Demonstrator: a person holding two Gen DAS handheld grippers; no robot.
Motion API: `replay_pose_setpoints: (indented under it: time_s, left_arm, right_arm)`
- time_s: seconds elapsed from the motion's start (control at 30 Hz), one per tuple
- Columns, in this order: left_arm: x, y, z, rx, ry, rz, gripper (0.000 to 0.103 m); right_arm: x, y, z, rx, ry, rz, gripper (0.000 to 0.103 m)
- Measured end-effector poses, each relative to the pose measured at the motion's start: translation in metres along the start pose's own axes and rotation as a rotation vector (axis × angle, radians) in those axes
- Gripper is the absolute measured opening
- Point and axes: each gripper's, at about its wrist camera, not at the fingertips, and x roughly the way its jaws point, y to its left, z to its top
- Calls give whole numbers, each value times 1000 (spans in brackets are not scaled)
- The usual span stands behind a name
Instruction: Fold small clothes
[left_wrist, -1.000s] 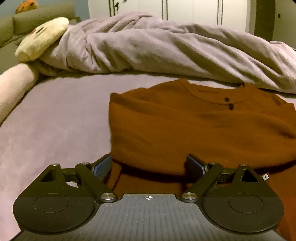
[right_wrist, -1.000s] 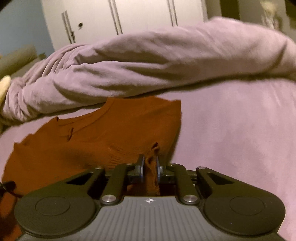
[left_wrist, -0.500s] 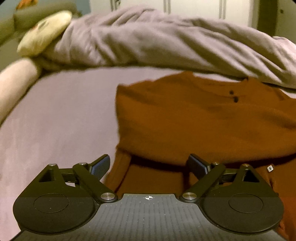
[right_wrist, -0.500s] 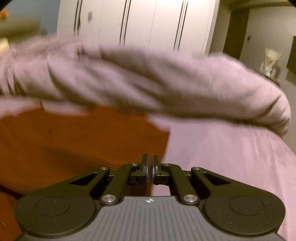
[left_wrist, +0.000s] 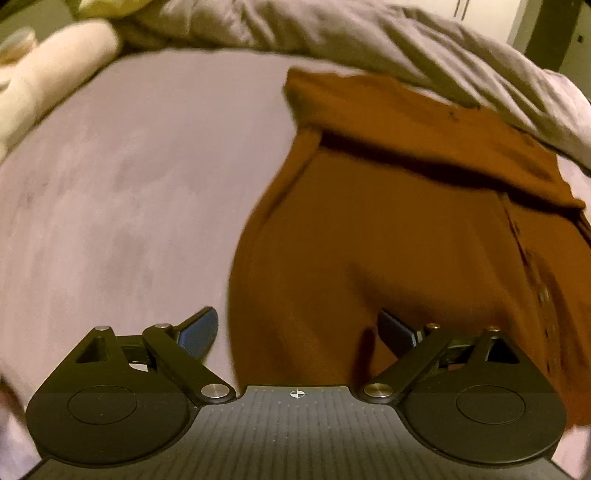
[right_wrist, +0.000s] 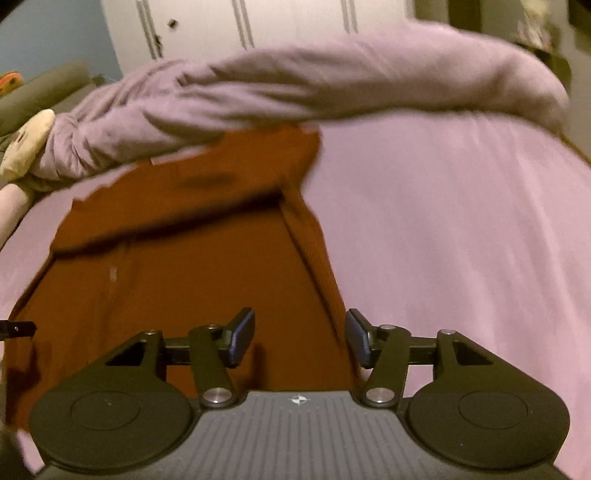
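Right tongs (right_wrist: 300, 338) have released the sweater (right_wrist: 192, 273); both tongs, left (left_wrist: 297, 334) included, gape wide.

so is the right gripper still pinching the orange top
Apart: the right wrist view shows the right gripper open, its fingers spread either side of the orange top's edge.

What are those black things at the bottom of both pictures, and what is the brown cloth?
They are hand-held tools, not a robot: a person holds one two-finger gripper in each hand, each with a camera looking along its fingers. One picture comes from the left gripper, the other from the right gripper. Both are open and hold nothing. Ahead lies a rust-brown knitted garment, partly folded, on a lilac bed sheet. Behind it sits a bunched-up lilac duvet.
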Motion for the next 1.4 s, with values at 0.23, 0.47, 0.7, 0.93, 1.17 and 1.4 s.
replay_pose_setpoints:
  time_s: [0.23, 0.47, 0.7, 0.93, 1.17, 1.4]
  left_arm:
    - [-18, 10, -35, -59, 40, -49, 92]
    - [-25, 31, -39, -172, 58, -111, 70]
    - [-23, 38, -38, -208, 95, -197, 39]
    - [-25, 39, -42, -171, 119, -229, 32]
    - [-22, 32, -36, -135, 163, -279, 16]
    - [-36, 29, -10, -128, 144, -397, 12]
  right_arm:
    - [-18, -20, -56, 173, 78, 81, 53]
    - [-14, -18, -66, 190, 108, 141, 29]
    - [-14, -16, -70, 204, 114, 173, 14]
    - [-11, -21, -66, 228, 139, 192, 19]
    - [-8, -20, -64, 218, 149, 210, 21]
    - [-13, -21, -48, 222, 142, 298, 5]
